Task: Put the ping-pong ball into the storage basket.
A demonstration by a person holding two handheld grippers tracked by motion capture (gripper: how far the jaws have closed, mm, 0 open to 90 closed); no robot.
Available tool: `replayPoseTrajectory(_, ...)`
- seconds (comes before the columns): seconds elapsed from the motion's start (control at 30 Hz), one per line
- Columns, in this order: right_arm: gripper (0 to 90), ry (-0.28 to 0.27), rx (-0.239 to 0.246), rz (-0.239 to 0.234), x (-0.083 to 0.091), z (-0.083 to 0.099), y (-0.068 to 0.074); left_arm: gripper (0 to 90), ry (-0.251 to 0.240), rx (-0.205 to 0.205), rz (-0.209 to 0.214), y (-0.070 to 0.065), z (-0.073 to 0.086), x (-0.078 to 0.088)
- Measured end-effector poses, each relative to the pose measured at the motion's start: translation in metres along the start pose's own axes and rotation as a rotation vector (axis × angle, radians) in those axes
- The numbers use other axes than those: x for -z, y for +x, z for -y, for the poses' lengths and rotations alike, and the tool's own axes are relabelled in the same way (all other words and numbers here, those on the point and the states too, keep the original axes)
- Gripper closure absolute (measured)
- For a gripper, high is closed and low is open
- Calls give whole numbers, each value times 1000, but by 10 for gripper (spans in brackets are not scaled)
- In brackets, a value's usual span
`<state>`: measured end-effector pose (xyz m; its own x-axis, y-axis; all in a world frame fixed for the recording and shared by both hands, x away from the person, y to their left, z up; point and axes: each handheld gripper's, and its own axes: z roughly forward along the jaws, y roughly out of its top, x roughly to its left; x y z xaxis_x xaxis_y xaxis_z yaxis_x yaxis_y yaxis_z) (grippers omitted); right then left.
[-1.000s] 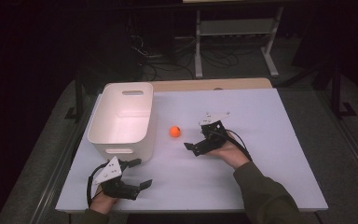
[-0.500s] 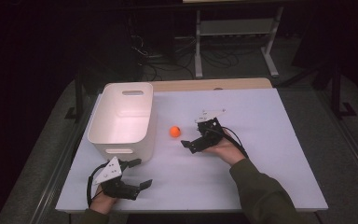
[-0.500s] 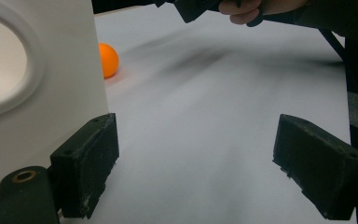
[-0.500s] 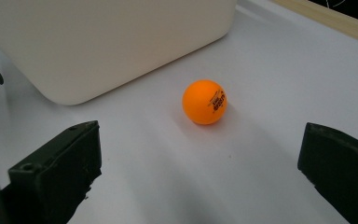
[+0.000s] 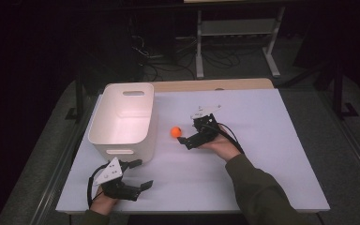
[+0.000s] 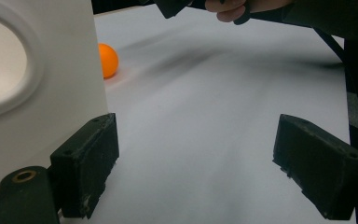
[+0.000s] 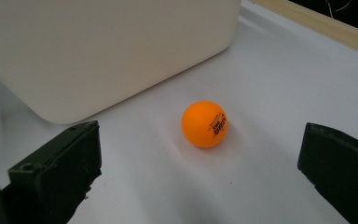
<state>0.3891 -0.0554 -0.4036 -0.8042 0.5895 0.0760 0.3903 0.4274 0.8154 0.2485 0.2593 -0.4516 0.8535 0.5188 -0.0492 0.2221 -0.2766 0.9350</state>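
The white bin [image 6: 42, 84] is covering the orange ball's [image 6: 108, 59] left side, and the ball's print [image 7: 216, 123] is reading too small.

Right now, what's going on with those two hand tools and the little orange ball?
Right tool open, jaws aimed at the orange ball, not touching. Left tool open, holding nothing, beside the white bin. Ball sits on the table, nothing between it and the right tool.

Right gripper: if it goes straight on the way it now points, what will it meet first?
Most likely the orange ping-pong ball. It lies on the table between the open jaws of the right gripper, a little ahead of them. The white bin stands farther on, to the left.
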Motion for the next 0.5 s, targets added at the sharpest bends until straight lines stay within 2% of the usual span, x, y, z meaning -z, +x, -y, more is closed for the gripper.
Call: replayPoseTrajectory(0.5, 0, 4, 6, -5, -15, -11, 0, 140, -2, -1, 2, 0, 0, 0)
